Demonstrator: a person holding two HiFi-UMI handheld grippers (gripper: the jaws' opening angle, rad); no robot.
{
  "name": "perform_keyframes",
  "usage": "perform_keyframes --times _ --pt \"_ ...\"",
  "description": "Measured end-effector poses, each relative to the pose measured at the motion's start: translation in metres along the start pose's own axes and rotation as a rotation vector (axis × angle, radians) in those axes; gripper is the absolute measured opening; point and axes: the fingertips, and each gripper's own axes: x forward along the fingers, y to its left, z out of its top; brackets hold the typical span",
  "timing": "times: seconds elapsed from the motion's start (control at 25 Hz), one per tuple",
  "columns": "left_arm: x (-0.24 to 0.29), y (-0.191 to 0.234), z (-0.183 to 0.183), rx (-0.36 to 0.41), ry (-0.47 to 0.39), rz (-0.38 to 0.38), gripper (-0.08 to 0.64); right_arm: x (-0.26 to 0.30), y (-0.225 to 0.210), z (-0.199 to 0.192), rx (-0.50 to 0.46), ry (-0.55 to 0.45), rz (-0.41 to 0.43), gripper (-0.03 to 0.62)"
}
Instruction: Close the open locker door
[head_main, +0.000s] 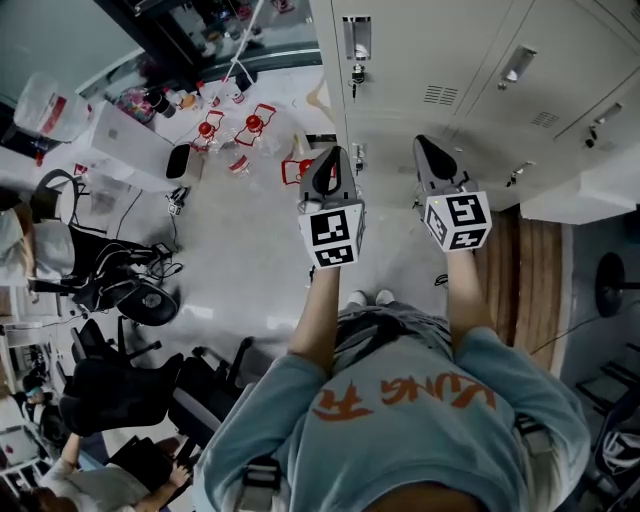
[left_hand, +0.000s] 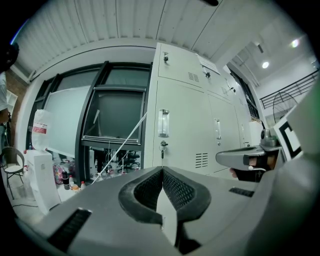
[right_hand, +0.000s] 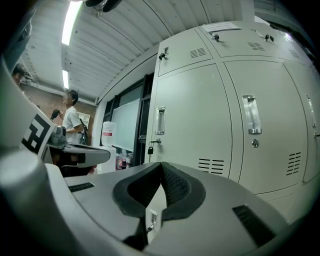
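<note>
A bank of pale grey lockers stands straight ahead of me. In the left gripper view the nearest door has a clear handle and a key in its lock. In the right gripper view two tall doors show with handles, and a small padlock hangs at the left edge. Every door I can see lies flush with its frame. My left gripper and my right gripper are held side by side, a short way from the lockers. On both, the pads are pressed together with nothing between them.
Left of the lockers are dark-framed windows, a white box and red items on the floor. Office chairs crowd the lower left. A person stands far left. A wooden strip runs on the right.
</note>
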Motion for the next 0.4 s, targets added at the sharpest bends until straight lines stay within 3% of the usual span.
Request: perform_keyframes --times 0.4 --pt "-0.008 -0.006 0.013 -0.03 -0.082 -0.035 0.018 -0.003 -0.001 -0.002 0.001 0.004 0.003 -0.006"
